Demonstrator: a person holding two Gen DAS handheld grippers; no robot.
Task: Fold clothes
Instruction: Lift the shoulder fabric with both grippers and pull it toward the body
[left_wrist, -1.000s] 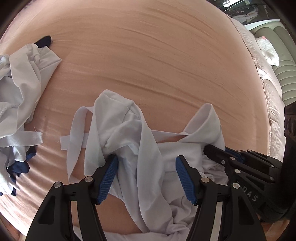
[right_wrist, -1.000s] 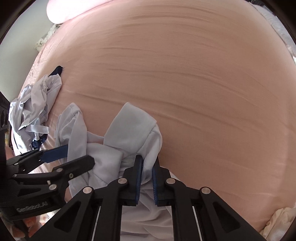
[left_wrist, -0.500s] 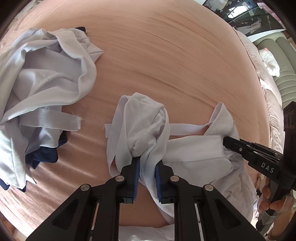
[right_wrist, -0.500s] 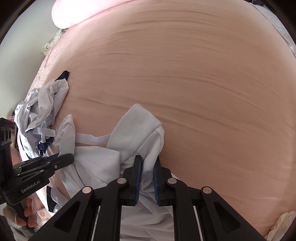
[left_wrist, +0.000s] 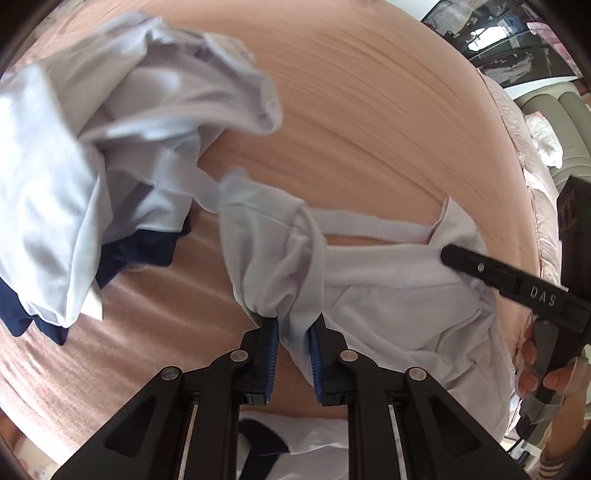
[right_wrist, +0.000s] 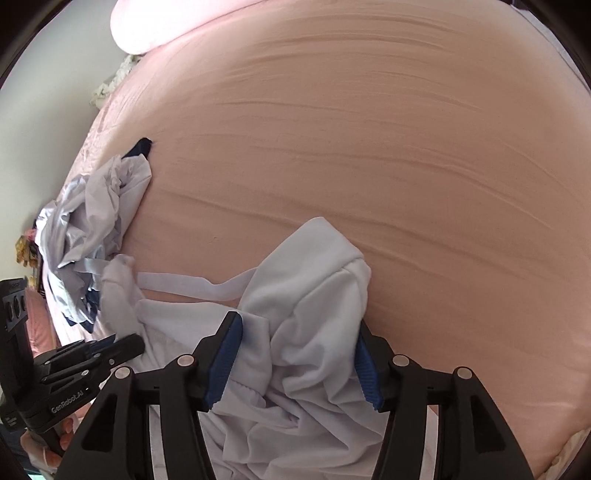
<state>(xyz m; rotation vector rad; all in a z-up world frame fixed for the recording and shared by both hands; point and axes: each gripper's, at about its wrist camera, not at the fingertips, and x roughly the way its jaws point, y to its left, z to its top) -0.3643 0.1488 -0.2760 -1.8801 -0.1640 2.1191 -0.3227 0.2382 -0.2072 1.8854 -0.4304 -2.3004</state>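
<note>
On the bed (right_wrist: 369, 129), left gripper (left_wrist: 292, 328) pinches the white garment (left_wrist: 369, 295); right gripper (right_wrist: 295, 354), just widening, seemingly straddles it.

A wide bed (right_wrist: 369, 147) fills both views, covered with a peach-pink sheet (left_wrist: 369, 122) drawn into fine creases, bright under daylight. At its head lies a pale pink pillow (right_wrist: 147, 26) against a plain off-white wall (right_wrist: 40, 92). Past the bed's quilted edge on the other side stands a grey-green cushioned seat (left_wrist: 561, 107) with a small white bundle (left_wrist: 546, 136) on it, and behind that a dark glass surface (left_wrist: 517, 48) catches reflections.
</note>
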